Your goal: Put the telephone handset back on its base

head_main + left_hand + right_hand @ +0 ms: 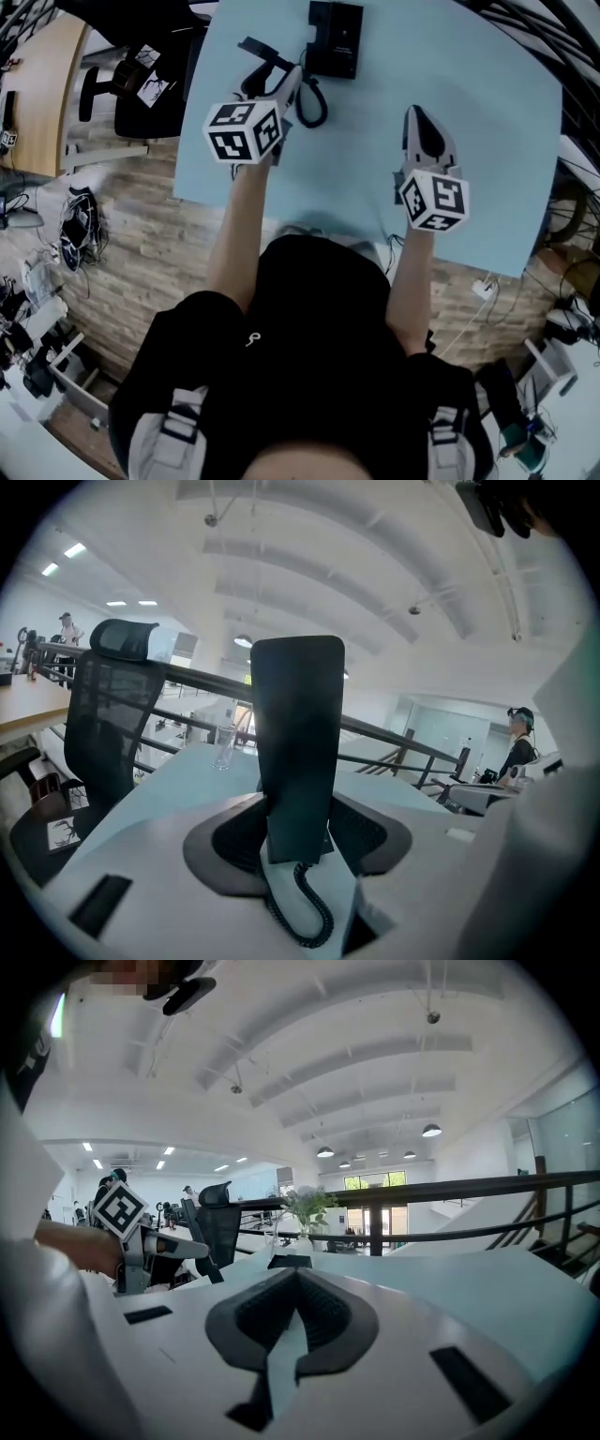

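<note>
Handset (258, 49) partly behind the left claw (273, 81) overhead; distant person (518, 747) too small for detail.

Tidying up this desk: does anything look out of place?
Yes: the telephone handset is off its base, clamped upright in the left gripper, with its coiled cord trailing below. Nothing looks spilled or damaged.

The black oblong plastic telephone handset (298, 733) is standing upright at frame centre, gripped at its lower end, its black coiled cord (321, 917) curling below. The black rectangular plastic base (335, 37) is lying flat at top centre.
</note>
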`<state>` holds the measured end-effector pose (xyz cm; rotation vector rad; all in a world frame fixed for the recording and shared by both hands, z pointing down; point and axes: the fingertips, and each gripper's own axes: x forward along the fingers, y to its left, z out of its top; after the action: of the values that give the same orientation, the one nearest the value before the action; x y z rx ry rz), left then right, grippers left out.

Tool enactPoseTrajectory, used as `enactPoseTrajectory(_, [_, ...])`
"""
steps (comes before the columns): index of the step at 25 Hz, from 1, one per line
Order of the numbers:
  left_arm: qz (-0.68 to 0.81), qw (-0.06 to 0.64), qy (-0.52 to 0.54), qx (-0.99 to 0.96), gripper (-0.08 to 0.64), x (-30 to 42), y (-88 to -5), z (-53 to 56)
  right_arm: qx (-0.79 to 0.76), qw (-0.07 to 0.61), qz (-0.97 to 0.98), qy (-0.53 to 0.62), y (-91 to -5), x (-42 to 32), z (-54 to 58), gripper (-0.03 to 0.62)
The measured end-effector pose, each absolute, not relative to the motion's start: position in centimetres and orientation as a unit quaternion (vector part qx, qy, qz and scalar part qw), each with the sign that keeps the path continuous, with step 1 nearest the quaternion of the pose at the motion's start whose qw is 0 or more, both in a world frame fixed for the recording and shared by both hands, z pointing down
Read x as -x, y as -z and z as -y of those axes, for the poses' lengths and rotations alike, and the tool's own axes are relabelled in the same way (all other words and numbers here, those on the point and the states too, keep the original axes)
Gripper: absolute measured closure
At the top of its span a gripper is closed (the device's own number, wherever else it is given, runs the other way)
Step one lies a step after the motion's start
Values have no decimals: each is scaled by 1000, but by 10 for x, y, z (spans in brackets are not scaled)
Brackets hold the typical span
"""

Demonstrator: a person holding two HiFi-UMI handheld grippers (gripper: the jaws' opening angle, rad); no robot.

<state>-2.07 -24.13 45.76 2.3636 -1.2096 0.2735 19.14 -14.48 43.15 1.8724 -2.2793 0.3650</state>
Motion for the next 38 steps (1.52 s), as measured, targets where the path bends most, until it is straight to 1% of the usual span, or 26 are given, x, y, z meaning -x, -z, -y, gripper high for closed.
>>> enactPoseTrajectory(5, [429,237,-141,-860,359,3,-487,263,-638,86,755,-128,-435,-214,144,598])
enactPoseTrajectory(11, [421,239,-193,-853,359,-11,-515,278,-636,90,755,-136,-442,-218,146,598])
enactPoseTrajectory(20, [425,245,-233,-840,359,-22,-541,291,-641,88,749,-142,-449,-227,153,598])
enactPoseTrajectory(33, [411,267,-244,-837,359,-40,-557,312,-635,97,752,-150,-456,-221,165,598])
enactPoseTrajectory(38, [408,289,-238,-833,365,-51,-571,319,-634,99,751,-153,-461,-225,168,598])
